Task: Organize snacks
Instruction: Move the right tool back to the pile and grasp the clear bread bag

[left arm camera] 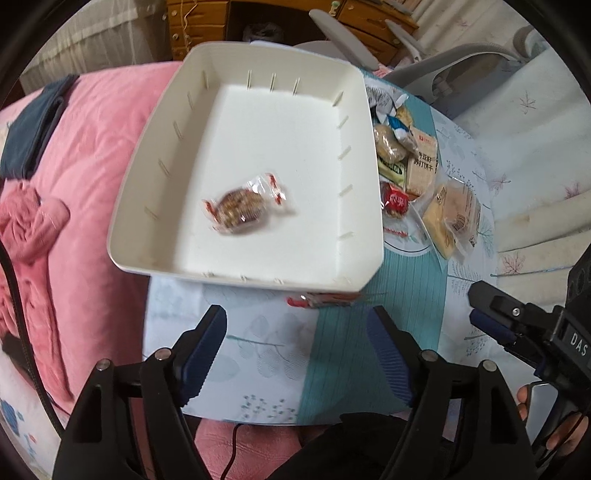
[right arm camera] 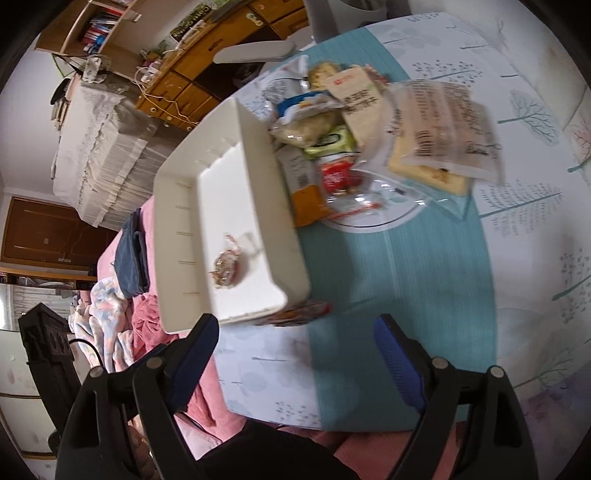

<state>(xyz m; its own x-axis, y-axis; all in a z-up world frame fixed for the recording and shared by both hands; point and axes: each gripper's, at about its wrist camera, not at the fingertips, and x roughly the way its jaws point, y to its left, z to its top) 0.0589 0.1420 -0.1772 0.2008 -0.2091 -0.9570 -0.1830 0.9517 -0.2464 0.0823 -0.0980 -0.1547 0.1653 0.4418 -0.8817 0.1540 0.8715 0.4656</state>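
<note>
Our left wrist view alone shows the right tongs (left arm camera: 476, 308) at its right edge; the right view alone shows the far bookshelf (right arm camera: 99, 26). Both tongs, left tongs (left arm camera: 297, 354) too, point steeply down, spread apart and empty. A wrapped snack (left arm camera: 240, 208) lies inside the white tray (left arm camera: 140, 177) on the table (left arm camera: 258, 369), left of the snack pile (left arm camera: 410, 166).

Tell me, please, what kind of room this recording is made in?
Most likely a bedroom at home. A pink quilted blanket lies beside the small table with a leaf-patterned cloth, a wooden desk with drawers stands behind, and a wooden bookshelf holds books.
</note>
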